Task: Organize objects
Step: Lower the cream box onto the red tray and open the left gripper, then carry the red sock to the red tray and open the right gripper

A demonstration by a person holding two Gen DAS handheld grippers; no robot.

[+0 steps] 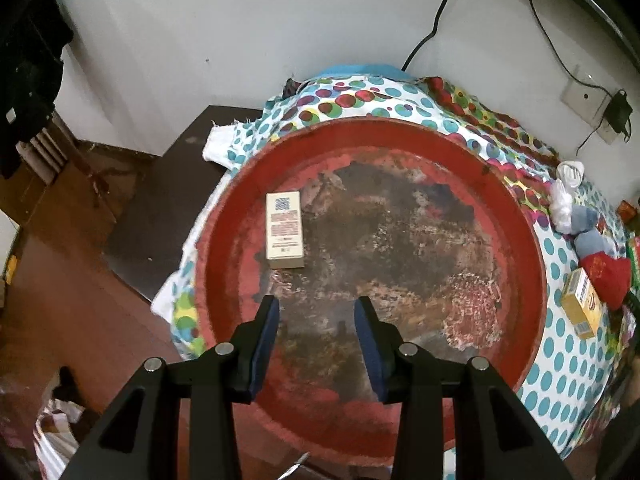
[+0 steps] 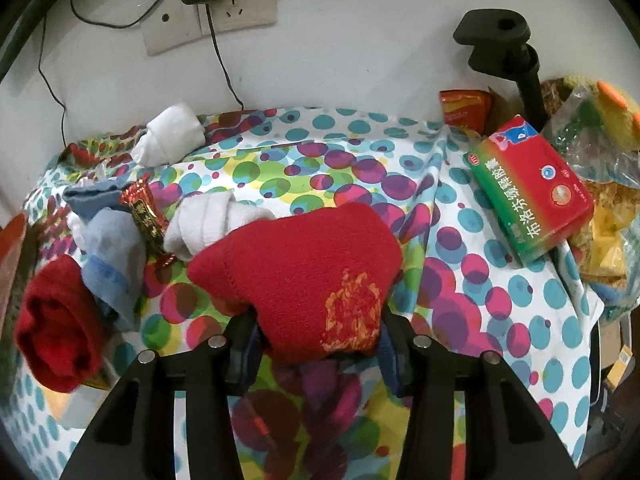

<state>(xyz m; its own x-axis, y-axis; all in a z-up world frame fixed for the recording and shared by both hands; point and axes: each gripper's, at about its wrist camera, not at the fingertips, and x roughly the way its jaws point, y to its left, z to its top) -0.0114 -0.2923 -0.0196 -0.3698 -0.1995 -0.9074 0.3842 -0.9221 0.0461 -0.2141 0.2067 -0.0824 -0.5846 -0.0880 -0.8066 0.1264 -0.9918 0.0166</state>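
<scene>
L claw (image 1: 317,322) open over red tray (image 1: 516,216); white box (image 1: 284,230) inside (left).

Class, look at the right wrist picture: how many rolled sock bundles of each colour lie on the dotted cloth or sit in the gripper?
Red rolled sock bundles: 2
White rolled sock bundles: 2
Blue rolled sock bundles: 2, overlapping, so less certain
Total: 6

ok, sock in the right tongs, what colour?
Red sock with an orange-gold motif; right wrist view shows it best.
</scene>
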